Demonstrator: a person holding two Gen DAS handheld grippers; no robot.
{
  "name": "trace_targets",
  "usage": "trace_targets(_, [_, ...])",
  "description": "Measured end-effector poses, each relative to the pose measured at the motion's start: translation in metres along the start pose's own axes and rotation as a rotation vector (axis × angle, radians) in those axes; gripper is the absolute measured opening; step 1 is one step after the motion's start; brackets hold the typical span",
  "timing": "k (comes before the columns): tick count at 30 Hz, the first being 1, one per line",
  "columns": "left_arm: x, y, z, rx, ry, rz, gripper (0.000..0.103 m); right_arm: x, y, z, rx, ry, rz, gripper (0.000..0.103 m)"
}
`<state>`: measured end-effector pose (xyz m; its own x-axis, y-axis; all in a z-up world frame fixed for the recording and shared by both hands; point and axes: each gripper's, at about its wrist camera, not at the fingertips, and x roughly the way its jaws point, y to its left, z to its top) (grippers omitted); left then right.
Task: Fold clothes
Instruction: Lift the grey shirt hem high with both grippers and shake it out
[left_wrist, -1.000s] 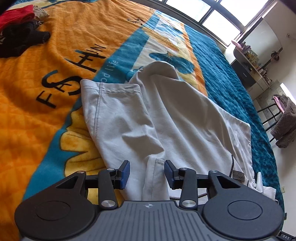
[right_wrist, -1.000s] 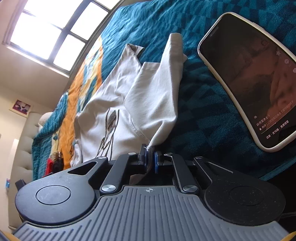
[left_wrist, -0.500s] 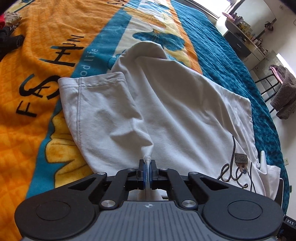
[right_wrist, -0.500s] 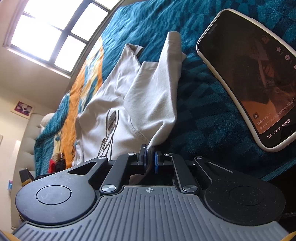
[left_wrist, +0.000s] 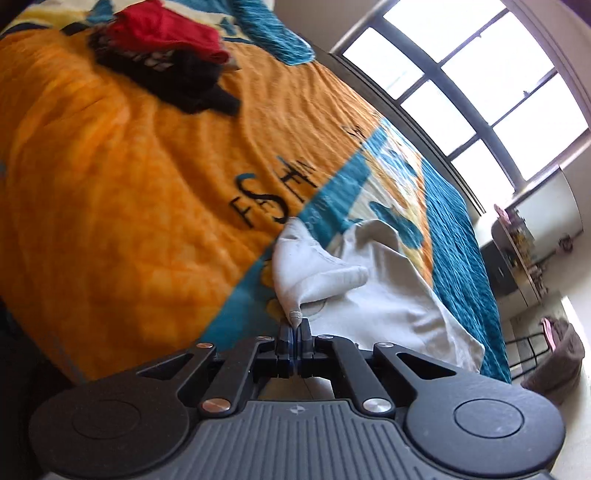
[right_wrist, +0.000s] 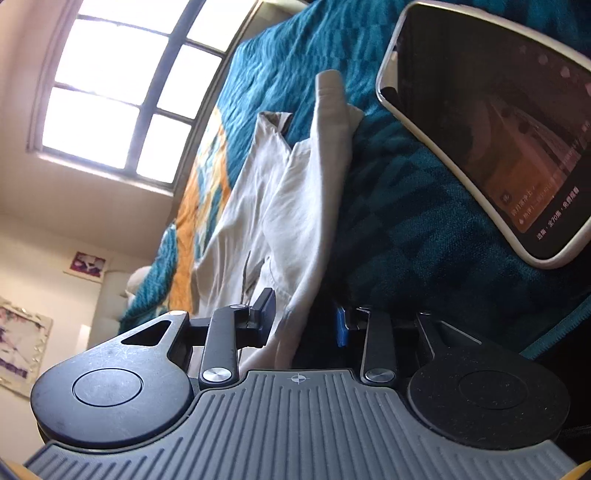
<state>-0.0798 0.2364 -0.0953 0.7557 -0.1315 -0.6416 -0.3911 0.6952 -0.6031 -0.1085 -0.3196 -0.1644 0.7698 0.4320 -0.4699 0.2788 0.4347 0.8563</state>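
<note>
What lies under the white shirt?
The shirt rests on the blanket, over its orange-and-teal print and its teal side. Anything beneath the cloth is hidden. The phone lies beside it, not under.

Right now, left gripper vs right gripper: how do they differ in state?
1. The left gripper has its jaws shut, pinching a bunched tip of the white shirt; the right gripper has its jaws wide apart.
2. The left gripper lifts its fabric off the orange blanket; the right gripper merely straddles a shirt edge, gripping nothing, with a phone beside it.
Shared: both are at the same shirt.
</note>
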Motion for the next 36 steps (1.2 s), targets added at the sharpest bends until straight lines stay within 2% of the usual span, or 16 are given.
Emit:
trace_targets(2, [0.006,0.008,-0.007,-0.041,0.017,0.007,0.000,0.000,-0.006,0.001,0.049,0.011,0.027,0.041])
trace_targets(5, [0.013,0.001,-0.008,0.006,0.019,0.018,0.000,0.000,0.000,-0.001,0.019,0.045,0.053,0.049])
trace_targets(9, [0.020,-0.004,-0.003,0.025,0.015,0.013,0.000,0.011,0.009,-0.011,-0.049,0.079,0.064,0.048])
trace_targets(10, [0.020,-0.005,-0.002,0.026,0.017,0.014,0.000,0.014,0.009,-0.013,-0.056,0.078,0.057,0.045])
trace_targets(12, [0.020,-0.001,-0.003,0.026,0.028,0.015,0.000,0.020,0.007,-0.016,-0.048,0.095,0.042,0.027])
trace_targets(13, [0.019,0.000,-0.003,0.026,0.036,0.012,0.000,0.022,0.005,-0.018,-0.035,0.111,0.034,0.004])
trace_targets(14, [0.018,0.000,-0.003,0.027,0.045,0.008,0.000,0.022,0.005,-0.019,-0.042,0.120,0.025,0.003])
trace_targets(17, [0.012,-0.001,0.005,-0.045,0.088,-0.073,0.000,0.016,0.018,-0.017,-0.048,0.129,-0.004,0.002])
trace_targets(20, [-0.002,-0.028,0.026,-0.108,0.083,-0.250,0.000,0.006,0.051,0.004,0.006,0.112,0.112,0.002])
trace_targets(21, [-0.008,-0.041,0.034,-0.115,0.071,-0.314,0.000,0.000,0.072,0.013,-0.021,0.084,0.153,0.002])
trace_targets(24, [-0.048,-0.100,0.051,-0.048,-0.036,-0.543,0.000,-0.023,0.138,0.035,-0.124,-0.019,0.278,0.002])
trace_targets(26, [-0.081,-0.131,0.058,0.005,-0.151,-0.664,0.000,-0.053,0.184,0.046,-0.232,-0.130,0.373,0.001])
trace_targets(31, [-0.160,-0.170,0.082,0.038,-0.468,-0.869,0.000,-0.136,0.261,0.065,-0.395,-0.414,0.570,0.002])
trace_targets(32, [-0.174,-0.177,0.087,0.056,-0.513,-0.896,0.000,-0.151,0.275,0.068,-0.434,-0.453,0.582,0.001])
trace_targets(34, [-0.198,-0.191,0.094,0.098,-0.581,-0.937,0.000,-0.173,0.311,0.074,-0.502,-0.497,0.499,0.001])
trace_targets(36, [-0.217,-0.205,0.095,0.148,-0.633,-0.955,0.000,-0.191,0.332,0.074,-0.541,-0.517,0.526,0.001])
